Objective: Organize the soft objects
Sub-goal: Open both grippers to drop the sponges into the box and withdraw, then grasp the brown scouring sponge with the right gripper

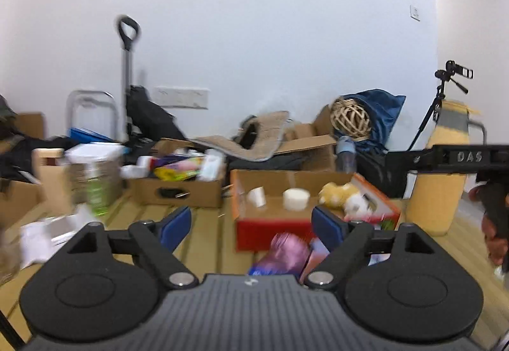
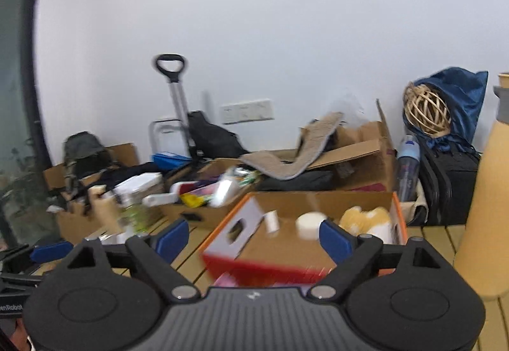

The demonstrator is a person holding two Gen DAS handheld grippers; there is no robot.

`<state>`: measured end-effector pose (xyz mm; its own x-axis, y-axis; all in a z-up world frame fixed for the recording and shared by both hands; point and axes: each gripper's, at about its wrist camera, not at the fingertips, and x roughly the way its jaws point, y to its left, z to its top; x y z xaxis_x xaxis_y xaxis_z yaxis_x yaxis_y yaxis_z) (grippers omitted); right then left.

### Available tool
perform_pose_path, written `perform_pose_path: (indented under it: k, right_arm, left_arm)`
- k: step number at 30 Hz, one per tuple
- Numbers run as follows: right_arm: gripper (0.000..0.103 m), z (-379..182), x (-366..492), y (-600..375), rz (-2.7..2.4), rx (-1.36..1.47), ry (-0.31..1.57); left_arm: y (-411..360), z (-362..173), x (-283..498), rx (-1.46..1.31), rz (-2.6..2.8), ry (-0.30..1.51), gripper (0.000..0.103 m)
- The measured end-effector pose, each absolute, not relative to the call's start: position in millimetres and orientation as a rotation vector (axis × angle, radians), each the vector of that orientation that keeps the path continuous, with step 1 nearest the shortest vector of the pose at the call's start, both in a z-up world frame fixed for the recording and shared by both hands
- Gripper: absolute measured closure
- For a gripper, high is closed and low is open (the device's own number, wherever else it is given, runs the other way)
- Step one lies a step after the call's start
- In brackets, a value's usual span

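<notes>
A red and orange cardboard box [image 1: 270, 225] stands on the wooden slat table. In it lie a yellow and white plush toy [image 1: 345, 196], a white round roll [image 1: 296, 198] and a small white cup [image 1: 257, 196]. A shiny pink soft object [image 1: 286, 252] lies in front of the box. My left gripper [image 1: 251, 225] is open and empty, above and just behind the pink object. My right gripper [image 2: 253, 238] is open and empty, over the near side of the box [image 2: 264, 265]. The plush [image 2: 366, 217] shows there too.
A tall yellow bottle [image 1: 437, 188] stands right of the box. A brown carton of packets [image 1: 178, 188] and a tin [image 1: 94, 182] sit to the left. More cartons, a grey mat [image 1: 251, 141], a wicker ball [image 1: 351, 118] and a tripod [image 1: 442, 102] crowd the back wall.
</notes>
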<state>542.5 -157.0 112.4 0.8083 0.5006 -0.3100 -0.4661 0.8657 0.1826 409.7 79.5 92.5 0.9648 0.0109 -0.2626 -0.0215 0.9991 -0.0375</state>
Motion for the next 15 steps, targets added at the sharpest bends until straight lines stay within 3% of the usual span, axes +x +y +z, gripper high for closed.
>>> perform_pose_path:
  k: [3, 6, 9, 15]
  right_arm:
    - [0.014, 85.2, 490.7, -154.4, 0.522, 0.082, 0.326]
    - [0.014, 58.0, 445.7, -144.6, 0.472, 0.061, 0.304]
    - [0.003, 25.8, 399.6, -137.3, 0.399, 0.118, 0.303]
    - [0.002, -3.5, 351.9, -115.0, 0.280, -0.019, 0.262]
  left_arm:
    - [82.0, 67.5, 350.4, -0.010, 0.086, 0.214, 0.007]
    - [88.1, 46.4, 315.8, -0.042, 0.093, 0.225, 0.007]
    - [88.2, 29.3, 295.4, -0.037, 0.062, 0.244, 0.004]
    - [86.9, 5.3, 277.7, -0.066, -0.022, 0.254, 0.001]
